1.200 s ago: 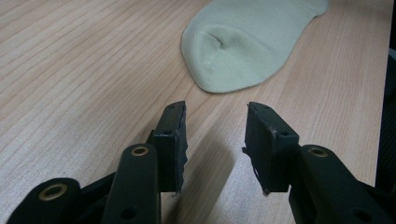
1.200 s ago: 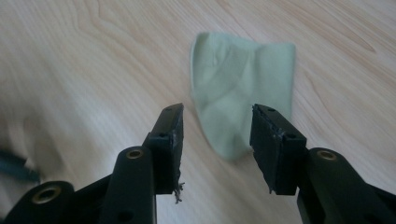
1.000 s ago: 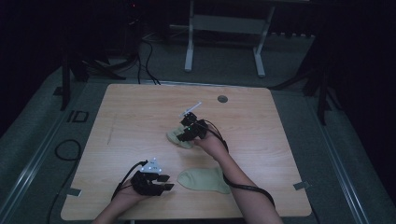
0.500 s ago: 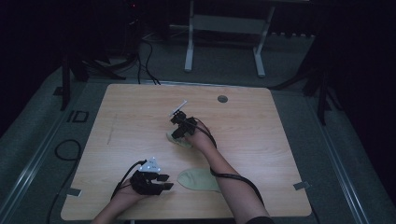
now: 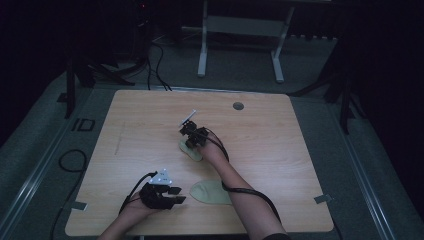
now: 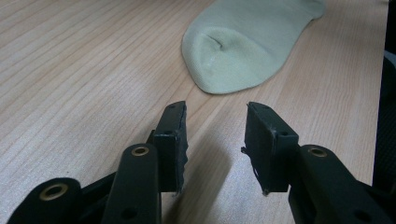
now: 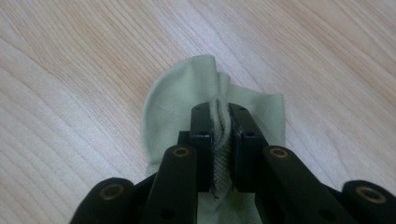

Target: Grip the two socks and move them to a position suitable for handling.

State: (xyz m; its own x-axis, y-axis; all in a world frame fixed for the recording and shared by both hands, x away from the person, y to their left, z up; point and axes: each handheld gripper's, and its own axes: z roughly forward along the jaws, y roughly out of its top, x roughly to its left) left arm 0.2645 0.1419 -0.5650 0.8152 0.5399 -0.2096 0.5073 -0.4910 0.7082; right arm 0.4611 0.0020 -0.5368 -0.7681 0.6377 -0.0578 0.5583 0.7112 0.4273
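So we've got two pale green socks on a light wood-grain table [image 5: 300, 150], and the right gripper [image 7: 220, 122] has just been closing its jaws on the far sock [image 7: 177, 102], which sits around the middle of the table. A fold of the knit is bunched up and pinched between the black pads, so that's a proper grip on fabric, not tabletop. The near sock [image 6: 243, 42] lies flat by the near edge, a bit right of center, toe end rounded and slightly dimpled, just ahead of the left gripper [image 6: 215, 135]. That one rests low over the table with its jaws partly apart and nothing between them. For the lift, we'd say go up slow and straight, since thin stretchy knit likes to slide out of a narrow pinch, and the sock is soft enough to drape and drag on the wood. We'd keep the left tool where it is, ready to take the near sock by the toe once the far one comes over.
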